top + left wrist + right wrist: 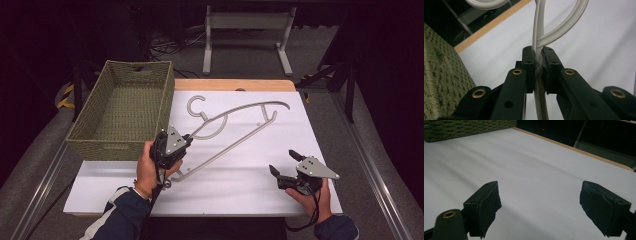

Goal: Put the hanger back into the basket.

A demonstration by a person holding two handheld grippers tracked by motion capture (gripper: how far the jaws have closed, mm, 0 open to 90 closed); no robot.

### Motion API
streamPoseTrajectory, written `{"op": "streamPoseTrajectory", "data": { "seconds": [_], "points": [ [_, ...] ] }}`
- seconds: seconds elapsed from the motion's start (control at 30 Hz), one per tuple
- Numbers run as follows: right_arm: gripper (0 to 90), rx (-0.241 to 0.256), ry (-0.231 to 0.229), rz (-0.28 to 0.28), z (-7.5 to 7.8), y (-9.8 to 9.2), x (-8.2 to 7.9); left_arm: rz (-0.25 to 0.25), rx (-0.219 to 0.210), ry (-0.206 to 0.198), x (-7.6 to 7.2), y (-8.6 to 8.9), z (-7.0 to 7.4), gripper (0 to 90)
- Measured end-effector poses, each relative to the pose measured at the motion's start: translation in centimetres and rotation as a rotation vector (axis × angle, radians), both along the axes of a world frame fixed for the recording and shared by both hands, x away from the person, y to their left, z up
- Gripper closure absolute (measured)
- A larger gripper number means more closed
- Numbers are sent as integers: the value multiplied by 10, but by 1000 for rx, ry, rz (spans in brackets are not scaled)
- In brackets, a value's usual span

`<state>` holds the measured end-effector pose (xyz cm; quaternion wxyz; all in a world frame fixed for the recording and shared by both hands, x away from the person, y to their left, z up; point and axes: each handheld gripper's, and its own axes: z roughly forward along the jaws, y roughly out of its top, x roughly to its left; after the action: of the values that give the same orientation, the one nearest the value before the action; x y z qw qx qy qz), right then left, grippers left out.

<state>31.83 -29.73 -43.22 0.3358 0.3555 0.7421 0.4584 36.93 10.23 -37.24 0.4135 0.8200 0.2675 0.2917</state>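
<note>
A grey plastic clothes hanger (235, 125) lies across the white table top (240, 175), hook toward the far side. My left gripper (184, 141) is shut on the hanger's near-left shoulder arm. In the left gripper view the grey hanger bar (537, 37) runs between the two black pads (528, 60), pinched tight by my left gripper (537, 58). My right gripper (283, 163) rests near the front right of the table, open, nothing between its jaws. In the right gripper view my right gripper (541, 205) spreads wide over bare white surface.
A green woven basket (90, 131) stands at the left, its front corner just left of my left gripper; its wall also appears in the left gripper view (441, 82). The table's wooden far edge (235, 85) runs behind the hanger. White metal frame legs (247, 35) stand beyond the table.
</note>
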Motion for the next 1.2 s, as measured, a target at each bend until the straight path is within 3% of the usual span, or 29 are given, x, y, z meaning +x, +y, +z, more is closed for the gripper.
{"op": "streamPoseTrajectory", "data": {
  "seconds": [0.13, 0.53, 0.83, 1.2],
  "points": [
    [168, -2, 1, 0, 0, 0, 0, 0, -31, -29, -7, 4, 10, 818],
    [168, -3, 5, 1, -1, 1, 0, 19, -74, -45, -12, 17, 24, 817],
    [168, 3, 5, 4, -1, 1, 0, 56, -115, -75, -14, 37, 37, 817],
    [168, 2, 19, 5, -3, 3, 1, 103, -164, -76, -12, 65, 52, 817]
  ]
}}
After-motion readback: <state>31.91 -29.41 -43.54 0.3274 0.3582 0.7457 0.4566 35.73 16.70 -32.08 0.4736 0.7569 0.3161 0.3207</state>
